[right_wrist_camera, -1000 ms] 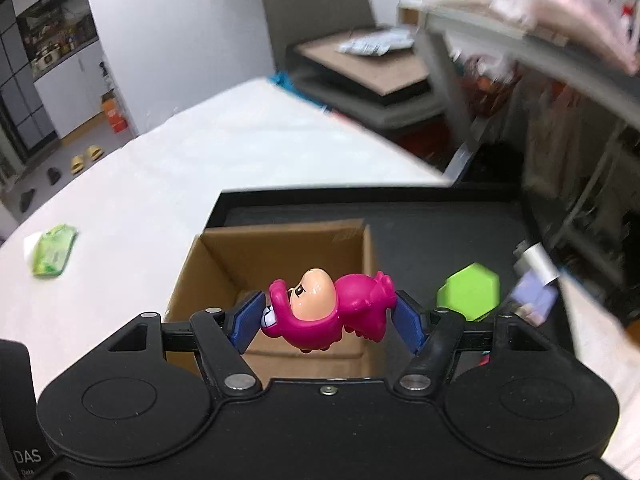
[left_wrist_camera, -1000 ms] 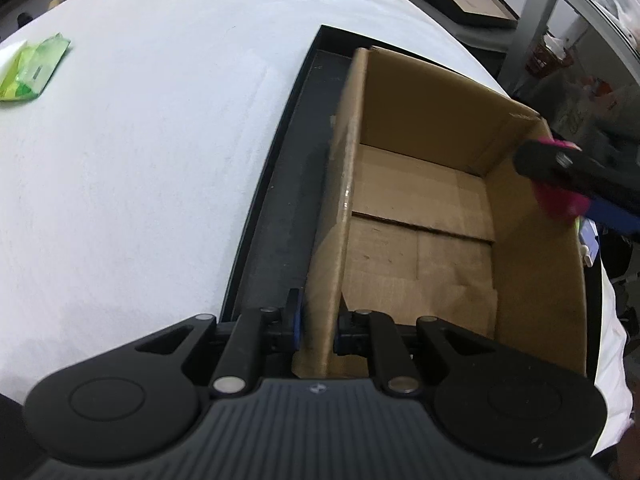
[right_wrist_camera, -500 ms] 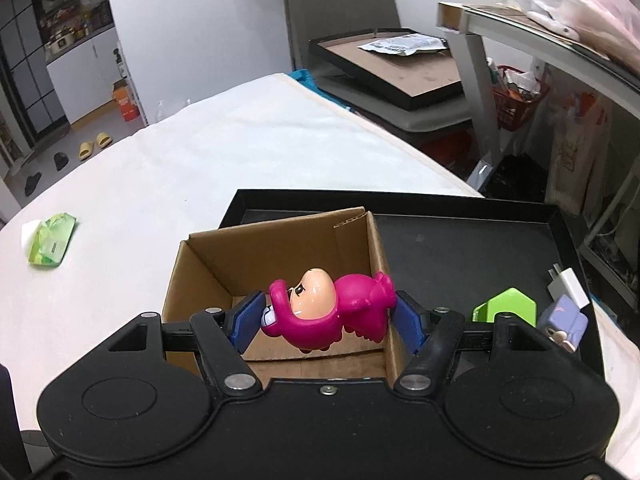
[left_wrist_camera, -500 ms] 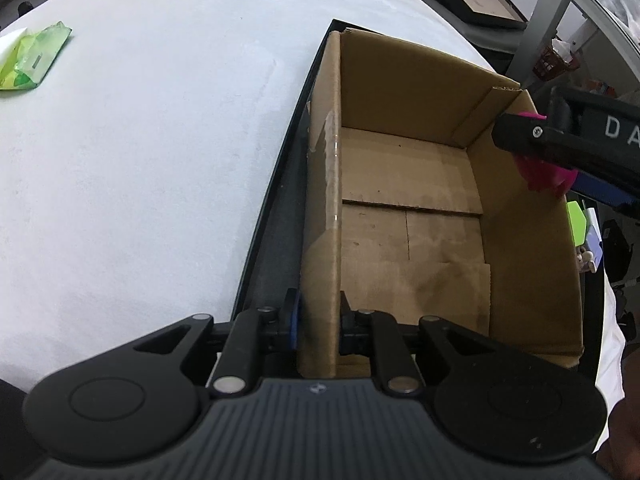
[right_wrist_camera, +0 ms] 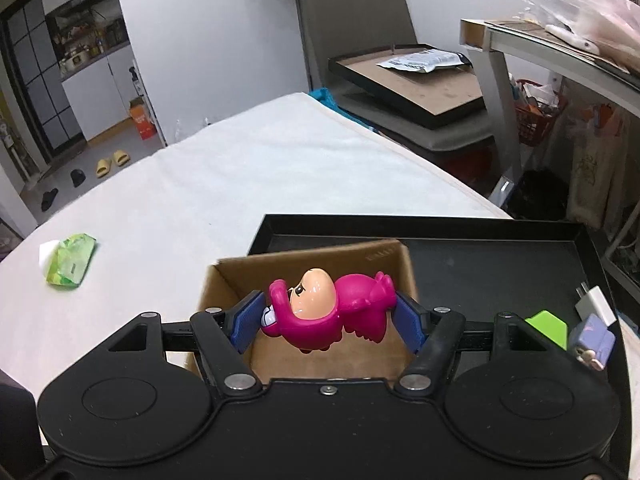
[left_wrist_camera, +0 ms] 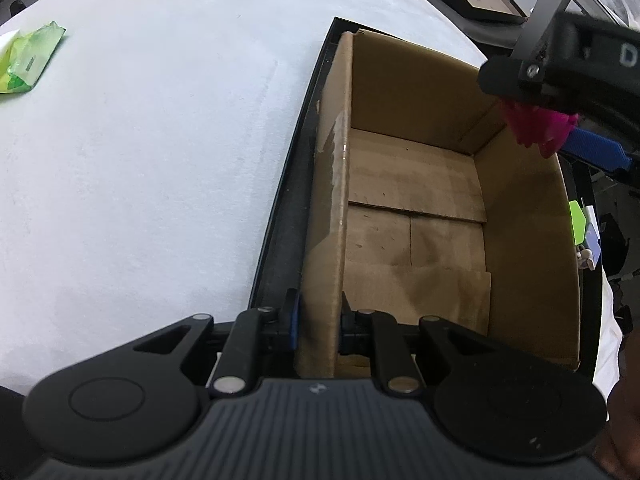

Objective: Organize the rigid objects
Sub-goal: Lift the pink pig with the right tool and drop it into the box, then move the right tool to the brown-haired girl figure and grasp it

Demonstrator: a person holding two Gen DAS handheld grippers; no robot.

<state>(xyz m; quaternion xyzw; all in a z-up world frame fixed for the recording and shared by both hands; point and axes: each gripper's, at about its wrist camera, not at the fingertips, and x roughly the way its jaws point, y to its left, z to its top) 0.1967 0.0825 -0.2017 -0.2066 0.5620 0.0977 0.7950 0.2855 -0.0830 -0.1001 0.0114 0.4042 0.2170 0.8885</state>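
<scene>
An open cardboard box (left_wrist_camera: 440,184) stands in a black tray (left_wrist_camera: 288,208); nothing lies inside it. My left gripper (left_wrist_camera: 318,322) is shut on the box's near left wall. My right gripper (right_wrist_camera: 326,316) is shut on a magenta toy figure (right_wrist_camera: 328,314) with a peach face and holds it over the box (right_wrist_camera: 320,260). In the left wrist view the toy (left_wrist_camera: 536,126) hangs above the box's far right corner. A green block (right_wrist_camera: 548,322), a purple toy (right_wrist_camera: 592,340) and a white plug (right_wrist_camera: 596,304) lie in the tray (right_wrist_camera: 480,240) right of the box.
The tray sits on a white table (left_wrist_camera: 140,140). A green packet (right_wrist_camera: 70,266) lies far left on the table; it also shows in the left wrist view (left_wrist_camera: 28,58). A chair with a stacked tray (right_wrist_camera: 408,76) and a shelf stand beyond the table's edge.
The right gripper has carried the magenta toy from beside the box to above its far right corner. The left gripper has kept its hold on the box wall.
</scene>
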